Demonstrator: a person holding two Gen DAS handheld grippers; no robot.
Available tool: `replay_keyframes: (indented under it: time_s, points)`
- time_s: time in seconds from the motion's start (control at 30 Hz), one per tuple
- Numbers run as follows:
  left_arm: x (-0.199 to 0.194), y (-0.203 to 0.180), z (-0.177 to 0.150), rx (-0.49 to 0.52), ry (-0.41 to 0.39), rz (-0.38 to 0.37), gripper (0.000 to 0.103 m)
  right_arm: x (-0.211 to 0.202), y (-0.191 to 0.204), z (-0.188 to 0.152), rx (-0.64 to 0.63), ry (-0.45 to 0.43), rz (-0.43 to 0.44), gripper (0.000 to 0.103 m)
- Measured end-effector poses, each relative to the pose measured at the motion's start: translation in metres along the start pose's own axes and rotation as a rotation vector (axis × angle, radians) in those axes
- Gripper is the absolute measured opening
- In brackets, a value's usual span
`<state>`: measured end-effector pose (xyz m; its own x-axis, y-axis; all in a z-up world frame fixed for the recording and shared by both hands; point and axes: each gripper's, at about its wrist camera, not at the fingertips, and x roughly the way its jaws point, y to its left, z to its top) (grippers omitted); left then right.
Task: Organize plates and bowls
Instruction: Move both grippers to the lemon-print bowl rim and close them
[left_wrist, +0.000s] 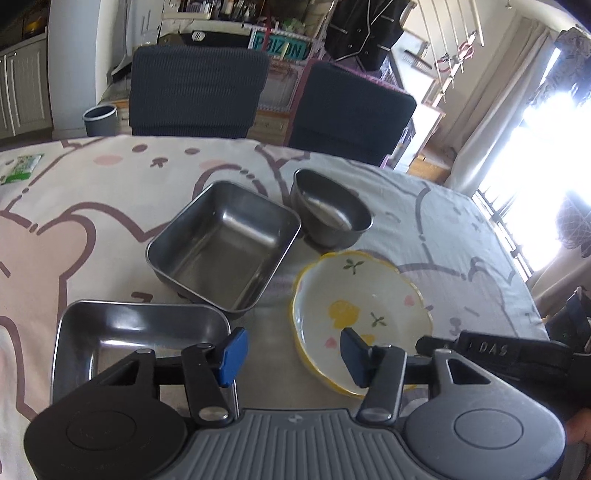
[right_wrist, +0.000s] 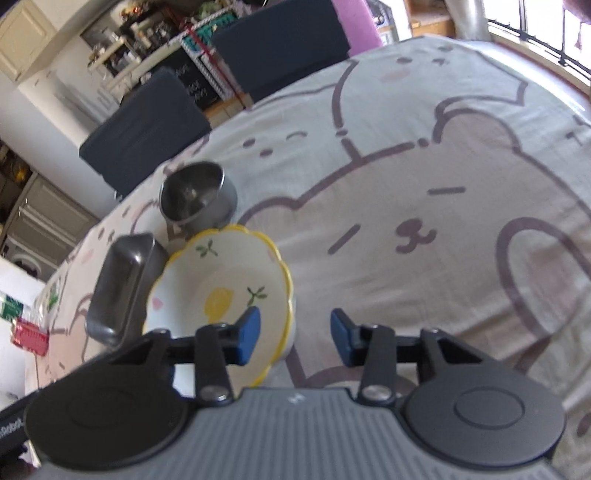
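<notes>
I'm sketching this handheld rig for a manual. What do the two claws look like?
Both look alike. The left claw and right claw each have two blue pads on black linkage arms with silver pivot pins, two round black discs, and a ribbed grey body between them. White letters show on the black device at the left view's right edge.

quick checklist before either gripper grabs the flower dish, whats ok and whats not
1. Left gripper empty: ok, nothing between its blue pads.
2. Right gripper straddles the yellow-rimmed dish edge: ok, one finger over the dish, the other outside, pads not pressing.
3. Dish empty: ok, only painted flowers inside.
4. Dish clear of its neighbours: cannot tell, the deep square steel tray looks very close in the right wrist view.
5. Round steel bowl and shallow steel tray empty for stacking: ok.
6. Tablecloth flat under the dish: cannot tell.
</notes>
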<state>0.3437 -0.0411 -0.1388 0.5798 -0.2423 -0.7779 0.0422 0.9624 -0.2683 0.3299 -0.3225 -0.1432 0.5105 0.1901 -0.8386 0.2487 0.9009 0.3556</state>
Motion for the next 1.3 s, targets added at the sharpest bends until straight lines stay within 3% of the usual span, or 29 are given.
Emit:
replay_keyframes:
  time_s: [0.07, 0.3, 0.53, 0.67, 0.77, 0.93, 1.03, 1.3]
  points:
    - [0.005, 0.001, 0.0, -0.008, 0.014, -0.003, 0.056, 0.008, 0.004, -0.001, -0.025, 0.039, -0.018, 0.035]
    - [0.015, -0.002, -0.001, -0.005, 0.042, -0.006, 0.056, 0.013, 0.016, -0.007, -0.169, 0.084, -0.061, 0.036]
    - [0.021, -0.01, -0.003, 0.005, 0.066, -0.016, 0.05, 0.002, -0.005, -0.004, -0.156, 0.109, -0.128, 0.041]
    - [0.026, -0.017, -0.003, 0.005, 0.081, -0.03, 0.045, -0.006, -0.01, -0.005, -0.151, 0.096, -0.11, 0.021]
    - [0.033, -0.023, -0.003, 0.011, 0.086, -0.028, 0.044, -0.01, -0.009, -0.006, -0.169, 0.069, -0.098, 0.015]
    - [0.047, -0.026, -0.003, 0.032, 0.109, 0.001, 0.037, -0.012, -0.012, -0.004, -0.169, 0.011, -0.092, 0.013]
    - [0.056, -0.025, -0.003, 0.033, 0.124, 0.008, 0.029, -0.01, -0.014, -0.001, -0.161, 0.001, -0.067, 0.012]
    - [0.073, -0.03, -0.003, 0.058, 0.148, 0.002, 0.023, 0.002, -0.012, 0.002, -0.17, 0.004, -0.083, 0.013]
